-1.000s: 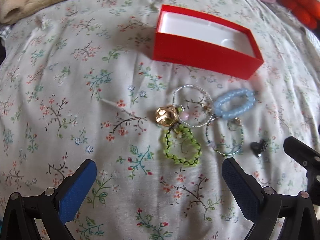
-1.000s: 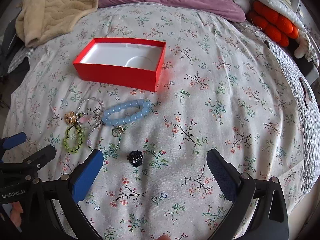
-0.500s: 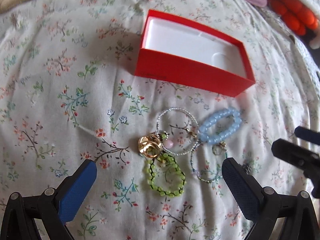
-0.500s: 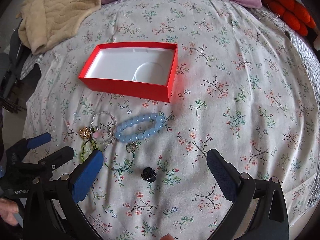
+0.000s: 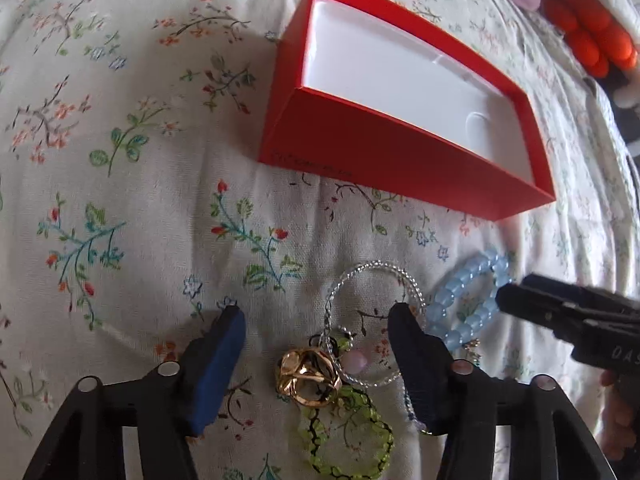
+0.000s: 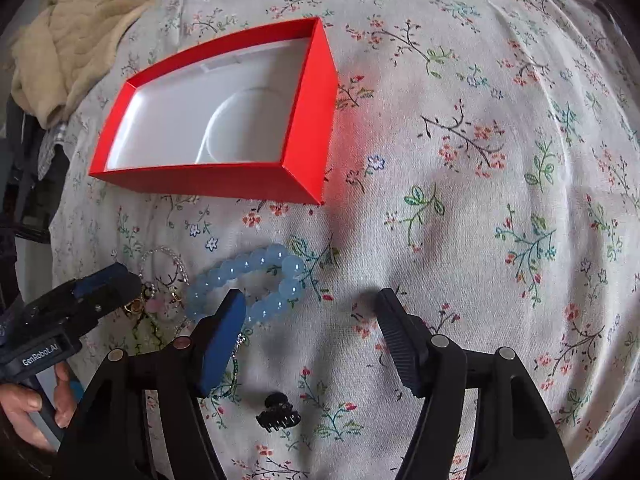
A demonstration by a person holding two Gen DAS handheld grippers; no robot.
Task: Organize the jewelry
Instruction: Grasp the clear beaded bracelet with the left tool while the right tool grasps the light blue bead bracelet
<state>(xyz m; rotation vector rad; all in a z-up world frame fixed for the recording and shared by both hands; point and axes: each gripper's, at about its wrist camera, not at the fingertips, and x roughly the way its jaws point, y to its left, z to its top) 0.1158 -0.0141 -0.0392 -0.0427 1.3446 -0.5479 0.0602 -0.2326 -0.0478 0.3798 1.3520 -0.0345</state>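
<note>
- Only the left wrist view shows the gold ring clearly. It lies on the floral bedspread between the fingers of the left claw, which stands open with nothing gripped, low over the jewelry.
- That view also shows the green beaded bracelet whole, just below the gold ring and touching it, and the clear beaded loop above it, with a small pink bead inside its lower edge.
- The left claw's right finger covers part of the clear loop's right side; whether it touches the beads I cannot tell.
- Only the right wrist view shows the black hair clip, lying alone on the bedspread between the fingers of the right claw. That claw is open too and holds nothing.
- The right wrist view alone shows the beige blanket bunched at the bed's far left corner, and a bare hand gripping the left tool's handle.
- The orange plush object at the upper right shows only in the left wrist view.
- Both views show the red box, one in number, open and white inside, with no jewelry in it. It sits beyond the jewelry cluster, apart from it.
- Both views show the pale blue bead bracelet; the right claw's left finger overlaps its lower edge in the right wrist view.
- Count: one gold ring, one hair clip, one box. Three bracelet loops are clear (green, clear, blue), and a fourth thin beaded strand is partly hidden behind fingers.
</note>
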